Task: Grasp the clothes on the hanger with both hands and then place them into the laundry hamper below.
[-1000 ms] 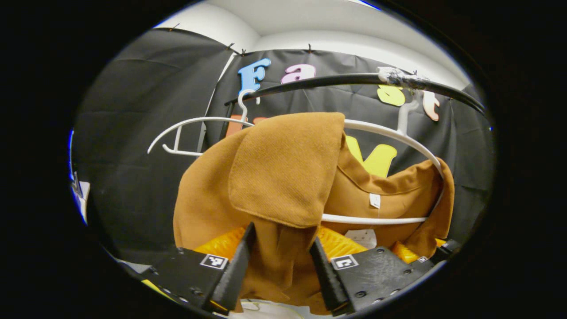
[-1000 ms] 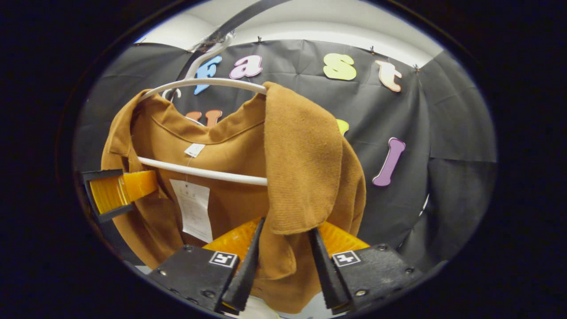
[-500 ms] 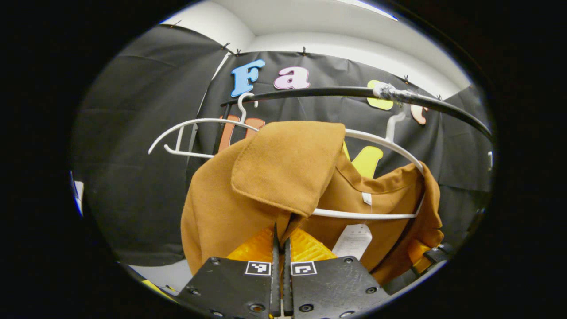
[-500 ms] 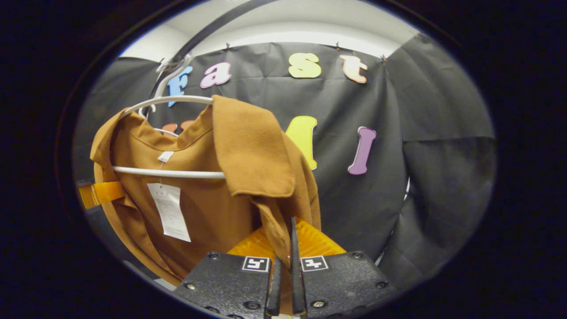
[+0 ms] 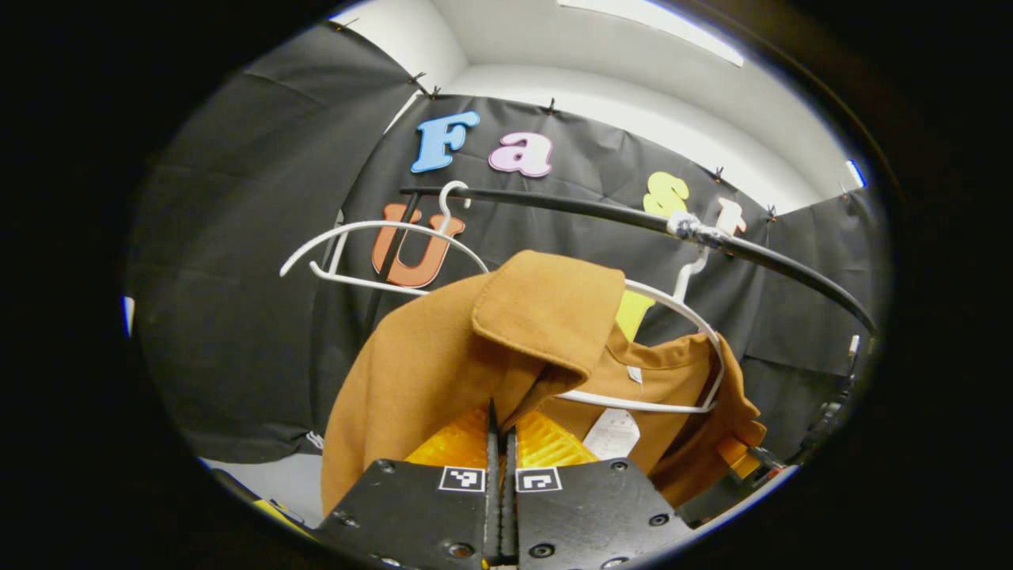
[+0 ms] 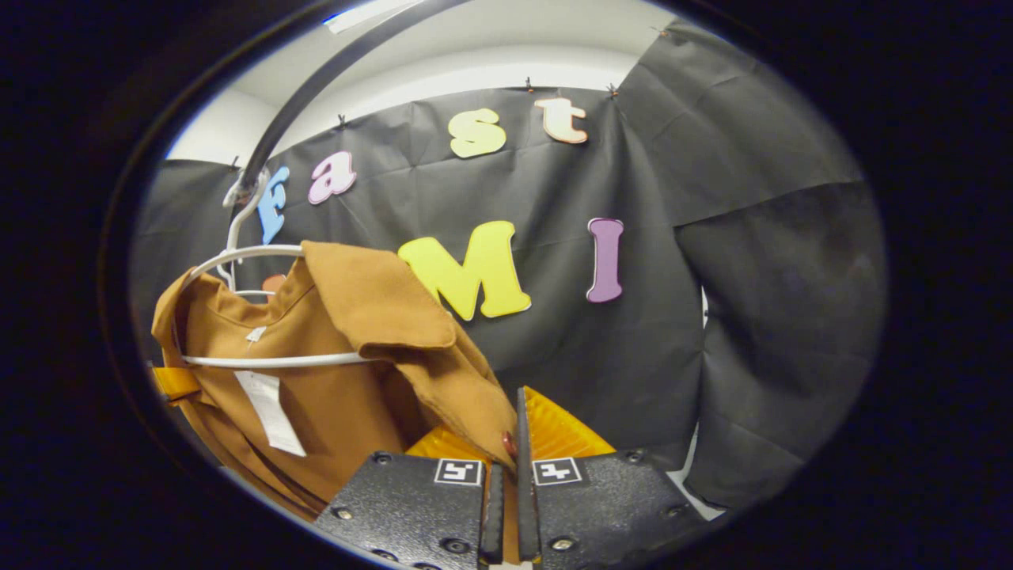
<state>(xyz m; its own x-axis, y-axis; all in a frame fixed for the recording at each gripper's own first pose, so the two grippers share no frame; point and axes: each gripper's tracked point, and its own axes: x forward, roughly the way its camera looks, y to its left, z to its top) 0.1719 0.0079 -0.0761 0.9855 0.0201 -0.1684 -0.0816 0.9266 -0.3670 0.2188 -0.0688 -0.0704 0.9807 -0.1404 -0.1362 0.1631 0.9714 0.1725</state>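
- Pinching the brown jacket [image 5: 411, 372], the left hand-held gripper [image 5: 500, 419] holds its fabric.
- The right hand-held gripper [image 6: 513, 443] likewise clamps its collar edge.
- Jacket hangs on the white hanger [image 5: 681, 305].

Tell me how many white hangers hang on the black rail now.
2. One bare hanger hangs toward the rail's left end in the left gripper view; the other hanger carries the brown garment. More may be hidden.

Black rail [image 5: 601, 212] with two white hangers: bare one [image 5: 380, 229], another [image 5: 681, 317] under brown garment [image 5: 443, 356].
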